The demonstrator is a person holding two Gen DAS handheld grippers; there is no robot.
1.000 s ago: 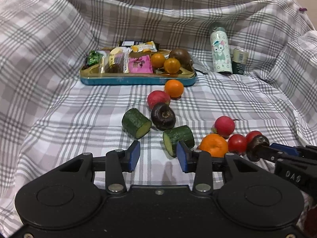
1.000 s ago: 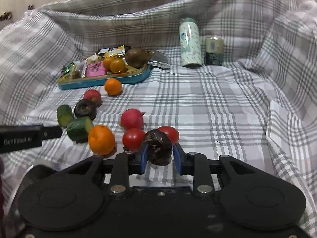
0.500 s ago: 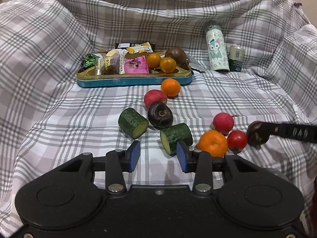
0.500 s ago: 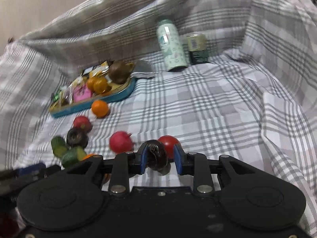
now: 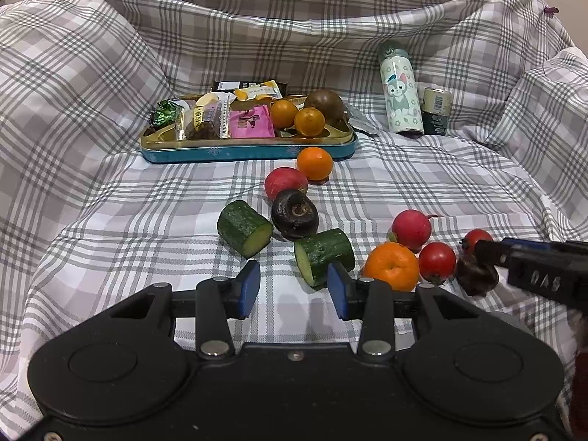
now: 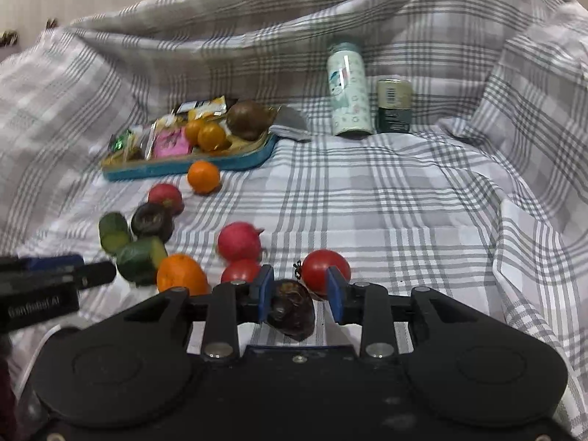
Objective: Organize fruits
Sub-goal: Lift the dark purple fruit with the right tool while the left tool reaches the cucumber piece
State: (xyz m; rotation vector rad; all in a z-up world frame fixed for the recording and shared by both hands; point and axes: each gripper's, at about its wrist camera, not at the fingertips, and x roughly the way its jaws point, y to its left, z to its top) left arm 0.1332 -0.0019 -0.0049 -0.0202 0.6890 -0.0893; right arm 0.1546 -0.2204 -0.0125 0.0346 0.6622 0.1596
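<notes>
The dark wrinkled round fruit [image 6: 291, 312] sits low centre between the right hand-held gripper [image 6: 297, 296], whose jaws look spread; regrip, then carry to the blue tin tray [image 6: 235, 160] upper left.

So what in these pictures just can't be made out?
- Right gripper grip: in the right wrist view the dark wrinkled fruit touches one pad, with a gap at the other; held or released is unclear.
- Tin tray contents: snack packets overlap, so the rear compartments are hidden in both views.
- Small can label: too small to read.
- Third tomato: partly behind the right gripper in the left wrist view.
</notes>
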